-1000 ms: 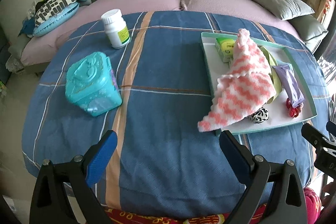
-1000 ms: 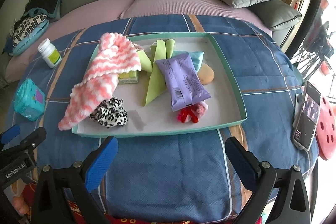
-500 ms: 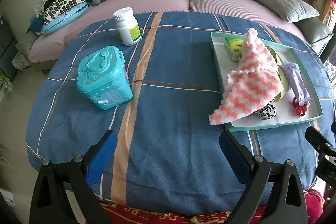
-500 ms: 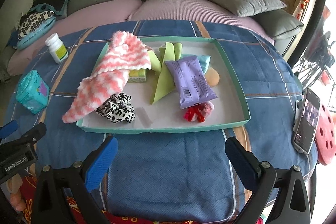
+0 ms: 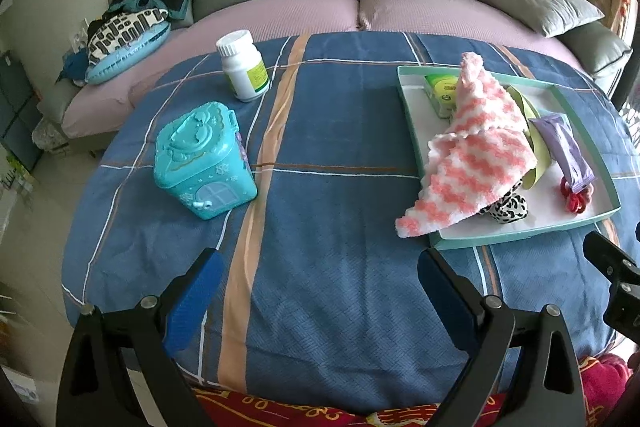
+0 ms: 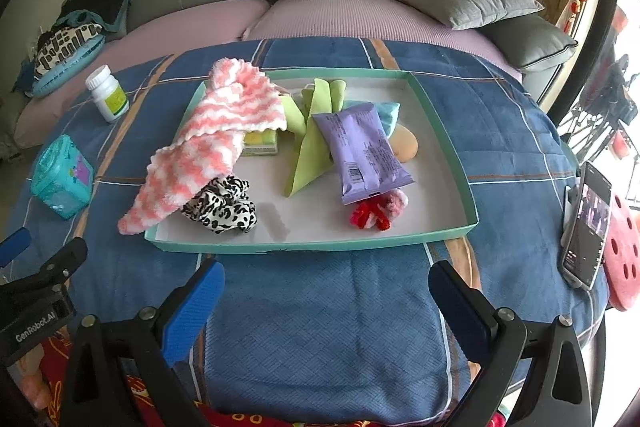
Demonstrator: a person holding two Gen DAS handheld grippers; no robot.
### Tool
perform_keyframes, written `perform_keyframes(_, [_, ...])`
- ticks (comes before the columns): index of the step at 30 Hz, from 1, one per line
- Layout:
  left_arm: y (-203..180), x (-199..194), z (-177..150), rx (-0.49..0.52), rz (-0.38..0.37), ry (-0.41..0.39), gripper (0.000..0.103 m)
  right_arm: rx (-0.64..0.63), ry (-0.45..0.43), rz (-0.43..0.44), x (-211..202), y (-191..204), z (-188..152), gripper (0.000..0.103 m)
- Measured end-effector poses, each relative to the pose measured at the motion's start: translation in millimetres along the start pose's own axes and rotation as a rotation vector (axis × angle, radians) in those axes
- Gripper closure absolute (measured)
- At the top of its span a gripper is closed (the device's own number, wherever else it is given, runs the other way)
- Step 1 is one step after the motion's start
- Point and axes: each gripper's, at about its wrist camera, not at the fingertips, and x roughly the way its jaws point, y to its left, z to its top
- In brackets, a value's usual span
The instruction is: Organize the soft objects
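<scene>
Farther back now, tray [image 6: 440, 115] ahead of right gripper [image 6: 326, 293].

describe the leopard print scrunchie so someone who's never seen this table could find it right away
Start at the teal-rimmed tray on the blue plaid cloth. At its near left corner, half under the pink-and-white knitted cloth, lies the scrunchie. It alone is black-and-white spotted.

In the right wrist view, bare blue cloth fills the lower centre of the frame, giving open passage up to the tray [image 6: 444, 233], whose raised rim is the first barrier. The pink-and-white knitted cloth [image 6: 208, 147] drapes over its left rim. At far right the phone [image 6: 586, 227] stands upright. In the left wrist view, the teal box [image 5: 204, 159] and white bottle [image 5: 242, 67] occupy the upper left; the centre lies open.
</scene>
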Motion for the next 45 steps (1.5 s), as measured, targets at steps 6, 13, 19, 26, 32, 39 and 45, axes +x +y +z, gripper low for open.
perform_keyframes(6, [0.8,-1.5,-0.5,-0.006,-0.001,-0.007,0.005,0.001,-0.001,0.003,0.2,-0.2,-0.3,0.000])
perform_keyframes(13, [1.0,-0.5,-0.7,-0.008,-0.003,-0.003,0.005,-0.001,0.006,0.002,1.5,0.2,-0.4,0.000])
perform_keyframes(19, [1.2,-0.1,-0.7,-0.010,-0.005,-0.002,0.005,-0.011,0.015,-0.007,3.5,2.0,-0.5,0.000])
perform_keyframes(26, [1.9,0.3,-1.0,-0.014,-0.004,-0.001,0.005,-0.014,0.023,-0.005,4.4,2.3,-0.6,0.000])
perform_keyframes(32, [1.9,0.4,-1.0,-0.015,-0.003,0.000,0.005,-0.034,0.035,-0.013,6.9,5.7,-0.7,0.000])
perform_keyframes(39, [2.6,0.8,-1.1,-0.015,-0.005,0.000,0.005,-0.033,0.055,-0.011,10.9,5.3,-1.4,0.000])
perform_keyframes(45, [2.4,1.0,-1.0,-0.016,-0.005,-0.001,0.005,-0.028,0.065,-0.010,13.4,4.1,-1.4,0.000])
